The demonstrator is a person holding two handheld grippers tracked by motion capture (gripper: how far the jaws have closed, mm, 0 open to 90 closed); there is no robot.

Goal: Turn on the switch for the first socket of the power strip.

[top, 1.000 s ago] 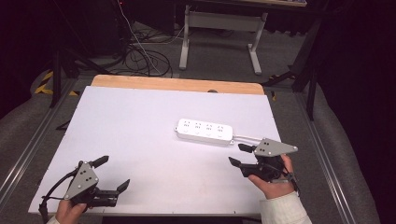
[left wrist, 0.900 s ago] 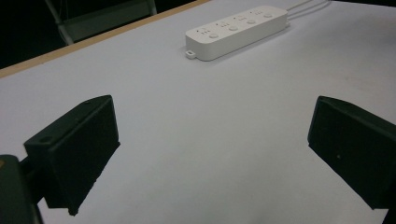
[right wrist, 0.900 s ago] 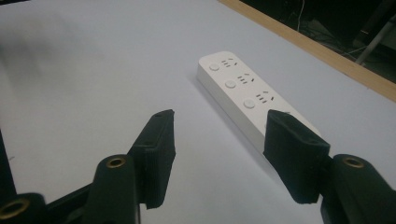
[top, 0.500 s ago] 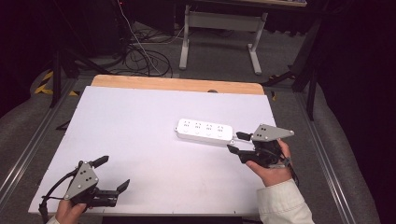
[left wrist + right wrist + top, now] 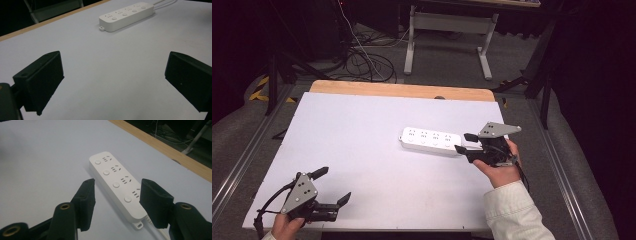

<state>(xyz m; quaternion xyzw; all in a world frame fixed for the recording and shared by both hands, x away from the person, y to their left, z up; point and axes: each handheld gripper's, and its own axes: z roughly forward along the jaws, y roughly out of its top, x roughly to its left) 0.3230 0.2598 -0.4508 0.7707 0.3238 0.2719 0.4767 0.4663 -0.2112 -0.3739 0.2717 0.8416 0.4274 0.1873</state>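
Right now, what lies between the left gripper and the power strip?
Nothing: in the left gripper view, only bare white table stretches from the left gripper to the power strip.

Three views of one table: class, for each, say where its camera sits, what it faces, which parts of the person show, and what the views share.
High view: above the person's side, looking forward and down on the white table; both hands, left tool, right tool.
Left gripper view: on the left tool, low, facing across to the power strip; open jaws.
Right gripper view: on the right tool, jaws straddling the strip's near end.
Shared: the power strip.
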